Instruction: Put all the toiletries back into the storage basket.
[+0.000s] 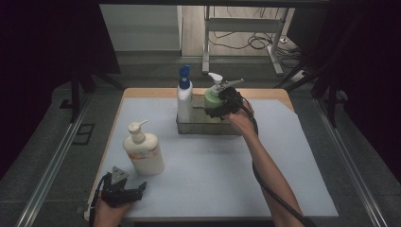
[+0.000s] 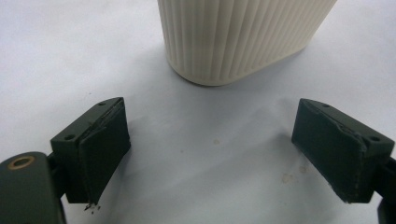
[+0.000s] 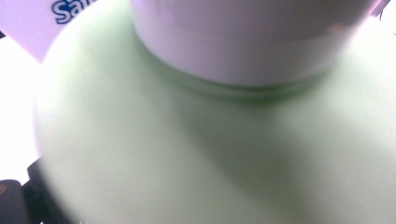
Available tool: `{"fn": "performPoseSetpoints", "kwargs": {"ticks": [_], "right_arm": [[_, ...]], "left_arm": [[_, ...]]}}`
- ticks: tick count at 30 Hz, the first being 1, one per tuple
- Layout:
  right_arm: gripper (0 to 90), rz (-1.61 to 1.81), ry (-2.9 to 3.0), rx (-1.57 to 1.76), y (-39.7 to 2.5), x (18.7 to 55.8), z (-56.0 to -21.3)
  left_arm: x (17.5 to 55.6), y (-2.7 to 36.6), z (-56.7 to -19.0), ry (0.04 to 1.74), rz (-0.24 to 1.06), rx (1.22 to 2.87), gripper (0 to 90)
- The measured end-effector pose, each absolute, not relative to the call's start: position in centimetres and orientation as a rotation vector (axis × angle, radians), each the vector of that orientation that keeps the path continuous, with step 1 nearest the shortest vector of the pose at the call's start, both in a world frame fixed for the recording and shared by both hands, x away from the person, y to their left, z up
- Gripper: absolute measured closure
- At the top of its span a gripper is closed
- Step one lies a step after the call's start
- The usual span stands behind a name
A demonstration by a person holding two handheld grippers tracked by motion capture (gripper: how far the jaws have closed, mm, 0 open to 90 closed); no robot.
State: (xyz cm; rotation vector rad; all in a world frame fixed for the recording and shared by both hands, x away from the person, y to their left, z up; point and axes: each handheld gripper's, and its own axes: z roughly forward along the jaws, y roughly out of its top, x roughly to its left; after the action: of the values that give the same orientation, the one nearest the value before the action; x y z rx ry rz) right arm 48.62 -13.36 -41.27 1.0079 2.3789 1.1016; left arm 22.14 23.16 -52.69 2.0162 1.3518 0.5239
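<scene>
A green pump bottle (image 1: 211,98) with a white pump head stands in a clear bin (image 1: 208,128) at the back of the table. My right gripper (image 1: 219,107) grips its shoulder from the right; in the right gripper view the green bottle (image 3: 187,154) is pressed up close and hides the jaws. A cream pump bottle (image 1: 144,151) stands at the front left. My left gripper (image 1: 137,189) lies low on the mat just in front of it, open, jaws wide apart. In the left gripper view the cream bottle's ribbed base (image 2: 233,37) stands just beyond the left gripper (image 2: 215,149).
A white bottle with a blue cap (image 1: 184,94) stands in the left end of the bin, next to the green one. A pale blue mat (image 1: 213,175) covers the wooden table. A metal stand and cables sit on the floor behind the table.
</scene>
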Motion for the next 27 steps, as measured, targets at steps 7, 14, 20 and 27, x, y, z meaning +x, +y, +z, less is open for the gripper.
{"fn": "performPoseSetpoints", "kwargs": {"ticks": [7,14,20,27], "right_arm": [[0.0,1.123,2.378,1.043,-14.5,47.5,-40.8],[4.7,1.16,2.356,1.081,-16.0,46.5,-40.6],[20.4,1.168,2.403,1.079,-16.8,45.3,-40.6],[50.8,1.114,2.415,1.076,-17.6,44.2,-40.8]], "left_arm": [[22.1,23.2,-52.7,1.351,0.524,2.016,10.8],[22.1,23.2,-52.7,1.351,0.523,2.016,10.7],[22.1,23.1,-52.7,1.352,0.524,2.016,10.7],[22.1,23.1,-52.7,1.352,0.524,2.016,10.8]]}}
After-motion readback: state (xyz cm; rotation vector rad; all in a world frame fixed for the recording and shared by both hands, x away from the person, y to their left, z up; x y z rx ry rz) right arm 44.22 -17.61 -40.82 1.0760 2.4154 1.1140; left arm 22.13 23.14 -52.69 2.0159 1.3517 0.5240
